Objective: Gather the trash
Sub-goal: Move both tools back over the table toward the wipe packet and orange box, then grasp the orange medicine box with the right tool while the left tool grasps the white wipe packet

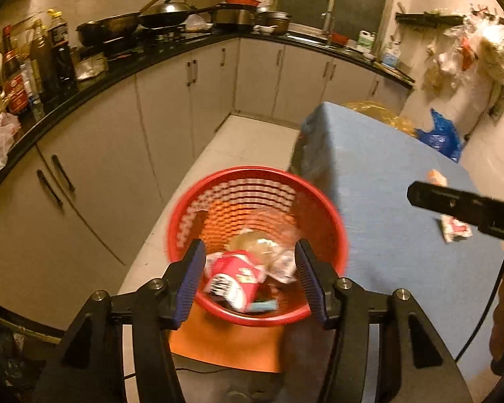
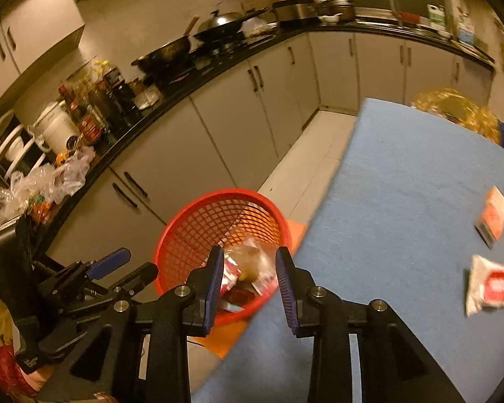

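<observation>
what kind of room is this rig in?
A home kitchen, by the look of it: woks on a stove, sauce bottles along a black countertop and cabinets below. A red basket holds trash.

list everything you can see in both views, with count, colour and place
round red plastic mesh basket: 1, red, on an orange mat beside the table
crumpled wrappers in basket: several, red, white and clear, at the basket bottom
blue-covered table: 1, blue, right of the basket
flat orange packet: 1, orange, on the table
white and red wrapper: 1, on the table, nearer than the packet
dark woks: 2, on the black counter
sauce bottles: several, dark, counter left
blue plastic bag: 1, past the table's far end
left gripper: fingers open, over the basket
right gripper: fingers open, empty
</observation>
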Tool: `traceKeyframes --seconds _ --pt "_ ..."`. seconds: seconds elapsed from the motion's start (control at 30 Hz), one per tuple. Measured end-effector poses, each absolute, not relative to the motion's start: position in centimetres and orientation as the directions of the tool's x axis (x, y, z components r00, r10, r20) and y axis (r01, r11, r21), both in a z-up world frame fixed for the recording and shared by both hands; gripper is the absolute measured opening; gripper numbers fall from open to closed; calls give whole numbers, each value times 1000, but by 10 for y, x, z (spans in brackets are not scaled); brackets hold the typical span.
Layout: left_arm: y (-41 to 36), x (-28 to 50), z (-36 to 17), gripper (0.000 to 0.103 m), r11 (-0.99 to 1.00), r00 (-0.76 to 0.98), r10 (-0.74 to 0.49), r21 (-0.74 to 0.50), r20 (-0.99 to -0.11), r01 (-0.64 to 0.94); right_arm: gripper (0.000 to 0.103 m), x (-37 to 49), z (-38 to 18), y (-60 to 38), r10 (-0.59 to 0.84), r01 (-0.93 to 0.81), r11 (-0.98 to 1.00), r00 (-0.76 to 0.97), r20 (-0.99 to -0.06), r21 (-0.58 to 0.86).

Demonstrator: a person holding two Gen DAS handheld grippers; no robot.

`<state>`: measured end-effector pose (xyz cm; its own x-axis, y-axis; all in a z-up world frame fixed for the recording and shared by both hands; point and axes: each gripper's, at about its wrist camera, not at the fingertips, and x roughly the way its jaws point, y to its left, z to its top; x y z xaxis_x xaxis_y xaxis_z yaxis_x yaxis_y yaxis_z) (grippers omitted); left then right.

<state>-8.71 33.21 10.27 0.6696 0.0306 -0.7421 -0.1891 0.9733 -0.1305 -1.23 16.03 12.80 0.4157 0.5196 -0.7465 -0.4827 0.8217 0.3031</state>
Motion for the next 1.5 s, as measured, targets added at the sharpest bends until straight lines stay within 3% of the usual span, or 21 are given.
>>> traceKeyframes --seconds 0.53,0.7,0.77,0.87,0.93,1.13,1.5 --pt "159 -67 111 57 981 614 -192 -131 -766 144 40 -25 115 -58 360 -129 931 493 -792 342" --pt "113 -60 116 59 972 609 -224 -127 -761 199 58 12 133 -104 334 -67 933 525 -783 353" --pt "104 -60 115 60 972 606 -223 -124 -763 201 60 33 137 -109 326 -53 934 530 -783 354" --pt "101 -61 112 60 977 606 -199 -108 -770 184 78 73 134 -112 316 -27 934 530 -787 356" --pt "105 -63 111 60 981 610 -179 -96 -772 166 82 102 123 -106 303 -7 937 508 -806 349" --pt "130 -72 109 60 993 624 -101 -45 -775 105 82 175 75 -88 260 97 940 415 -872 327" --pt "167 -80 103 60 999 617 -36 -47 -786 -2 79 223 35 -65 78 122 986 291 -953 118"
